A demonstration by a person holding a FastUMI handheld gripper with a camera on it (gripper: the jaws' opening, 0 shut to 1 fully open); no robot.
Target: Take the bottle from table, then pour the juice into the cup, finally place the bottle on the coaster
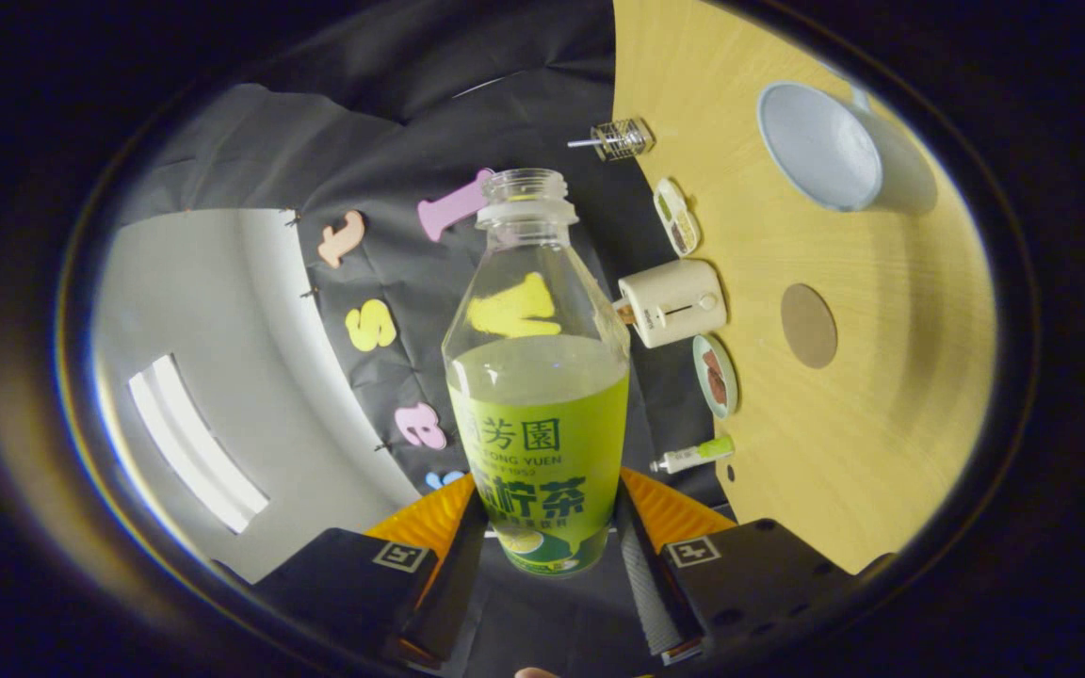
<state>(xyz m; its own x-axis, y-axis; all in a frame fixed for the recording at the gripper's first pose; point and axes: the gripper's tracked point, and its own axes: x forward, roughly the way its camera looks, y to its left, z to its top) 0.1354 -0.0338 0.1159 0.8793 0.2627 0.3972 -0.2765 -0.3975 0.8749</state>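
1. The gripper [542, 556] has the bottle [540, 377] clamped between its two fingers, both pressing on the lower part of the label. The cap is off and the mouth is open.
2. The whole view is rolled hard to one side: the table [882, 377] stands almost on edge. The bottle looks well tipped, so I judge this to be the pouring step.
3. The juice fills roughly the lower half and has not reached the neck.
4. The cup [820, 146] sits on the table well apart from the bottle's mouth. To pour cleanly, the mouth should be brought above the cup's opening before the tilt goes any further, or juice may land on the wood.
5. Tip slowly; the wide open mouth could let the juice out in a rush.
6. Keep the grip firm, since the smooth label could slip.
7. The round coaster [808, 325] lies bare on the table near the cup, ready for the bottle afterwards.
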